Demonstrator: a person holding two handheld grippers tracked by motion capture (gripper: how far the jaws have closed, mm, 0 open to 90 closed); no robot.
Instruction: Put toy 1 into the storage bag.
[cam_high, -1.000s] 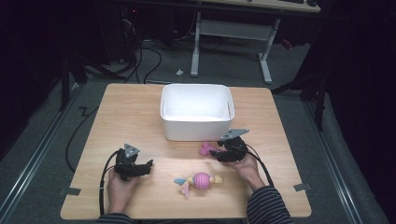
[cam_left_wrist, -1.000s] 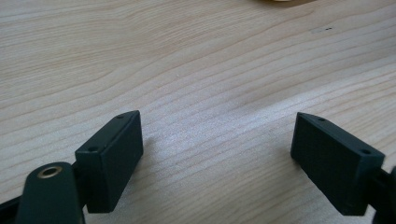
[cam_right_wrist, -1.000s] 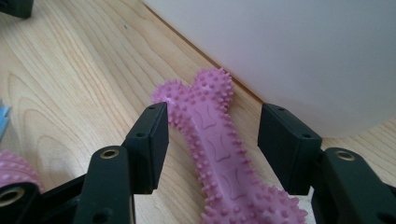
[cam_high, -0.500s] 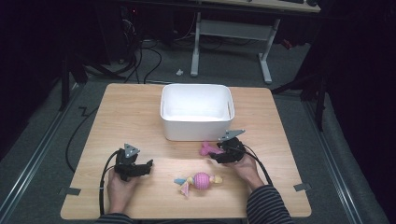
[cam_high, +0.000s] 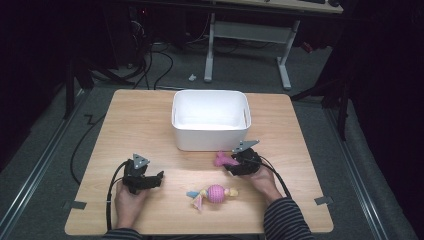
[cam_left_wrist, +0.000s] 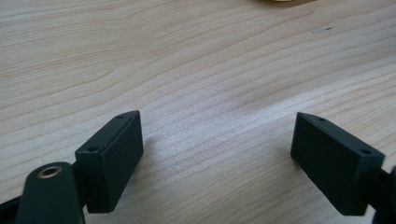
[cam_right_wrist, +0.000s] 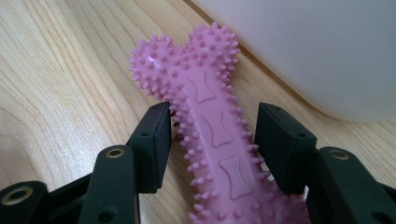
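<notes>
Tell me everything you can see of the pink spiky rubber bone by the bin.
The pink spiky rubber bone looks soft, covered in small nubs, with bone shapes embossed along its shaft and a two-lobed end. It lies flat on the wooden table, close beside the white plastic bin. The right gripper has been closing around its shaft, nubs at the pads.

The right gripper (cam_right_wrist: 212, 140) has its two black jaws on either side of a pink, spiky rubber bone-shaped toy (cam_right_wrist: 205, 126). The toy's shaft runs up between them and its knobbed end lies just past the jaw tips. The jaws have just been closing; the spikes on the toy's left edge touch the left jaw, while a slim gap shows at the right jaw. The toy lies on the light wooden tabletop (cam_right_wrist: 60, 84). Ahead and to the right of the gripper stands a white plastic tub (cam_right_wrist: 317, 51), near the toy's knobbed end.
</notes>
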